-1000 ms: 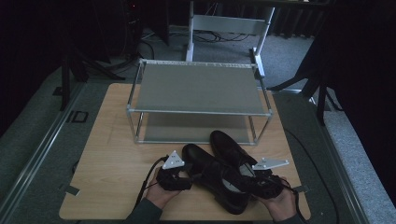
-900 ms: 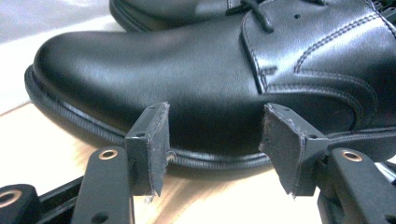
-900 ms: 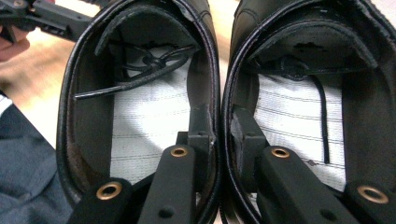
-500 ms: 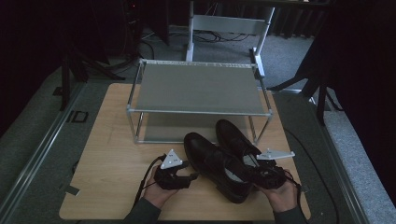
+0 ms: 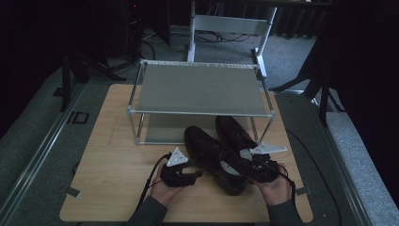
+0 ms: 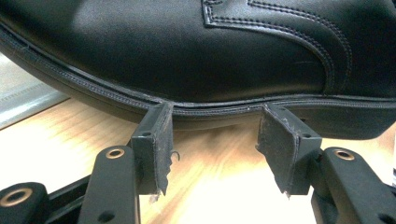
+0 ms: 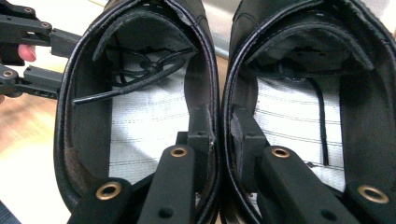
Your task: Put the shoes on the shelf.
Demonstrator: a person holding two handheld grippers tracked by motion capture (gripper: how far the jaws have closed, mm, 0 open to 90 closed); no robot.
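Shoes [image 7: 219, 93] pinched in right hand-held gripper [image 7: 219, 135]

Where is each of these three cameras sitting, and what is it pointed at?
High view: above the table's near side, looking forward and down at the shoes and rack; both hands enter from below.
Left gripper view: on the left gripper, facing one shoe's side; its jaws stand apart.
Right gripper view: on the right gripper, pinching both shoes' inner walls together.
Shared: the shoes; the left gripper.
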